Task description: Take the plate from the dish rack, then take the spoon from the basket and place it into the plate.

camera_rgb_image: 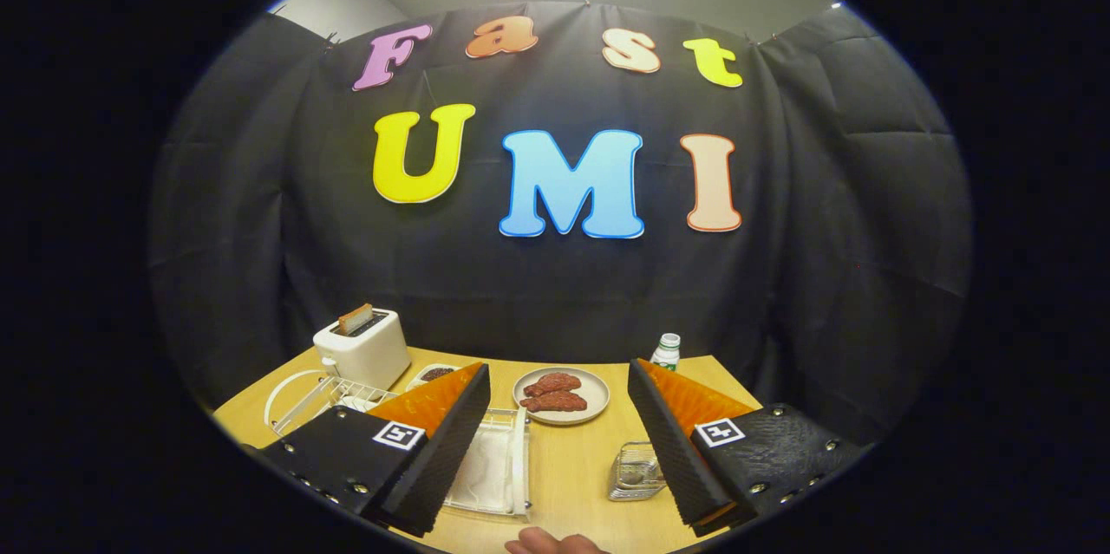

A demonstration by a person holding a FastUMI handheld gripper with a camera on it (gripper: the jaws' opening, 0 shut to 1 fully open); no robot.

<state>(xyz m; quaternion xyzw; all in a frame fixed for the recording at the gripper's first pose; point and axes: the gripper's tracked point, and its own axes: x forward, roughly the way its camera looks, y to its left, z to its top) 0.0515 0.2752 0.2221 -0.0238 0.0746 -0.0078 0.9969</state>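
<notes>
Claw [559, 441] wide apart, empty, above bare table [568, 463] before gray plate [561, 395].

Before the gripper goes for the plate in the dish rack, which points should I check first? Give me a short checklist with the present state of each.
1. Gripper open, nothing between its fingers: ok.
2. Dish rack in sight, beyond the left finger beside the toaster: ok.
3. White plate standing in the rack: ok, though partly hidden.
4. Bare wooden table between the fingers to set the plate on: ok.
5. Spoon in the small wire basket by the right finger: cannot tell.
6. Hand at the near table edge, out of the way: cannot tell.
</notes>
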